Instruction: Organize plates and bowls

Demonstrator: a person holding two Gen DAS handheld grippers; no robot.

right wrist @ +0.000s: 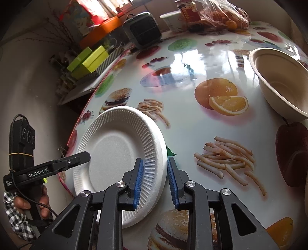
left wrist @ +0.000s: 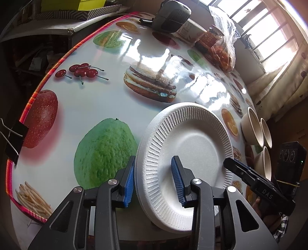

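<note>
A white foam plate [left wrist: 190, 146] with a ribbed rim lies on the fruit-print table; a second plate edge shows just under it. My left gripper [left wrist: 153, 181] is open, its blue pads straddling the plate's left rim. My right gripper [right wrist: 155, 183] is open too, its pads astride the plate's [right wrist: 115, 150] right rim. Each gripper shows in the other's view: the right gripper [left wrist: 250, 175] at the plate's right, the left gripper [right wrist: 57, 163] at its left. Three beige bowls [left wrist: 256, 130] stand at the table's right edge; one bowl [right wrist: 279, 84] shows in the right wrist view.
At the table's far end stand a dark speaker-like box [left wrist: 171, 17], a paper cup [right wrist: 173, 21], a red-labelled jar [right wrist: 187, 11] and a plastic bag of snacks [left wrist: 225, 48]. A binder clip [left wrist: 13, 138] holds the tablecloth at the left edge. Boxes [right wrist: 86, 59] sit on a shelf beyond.
</note>
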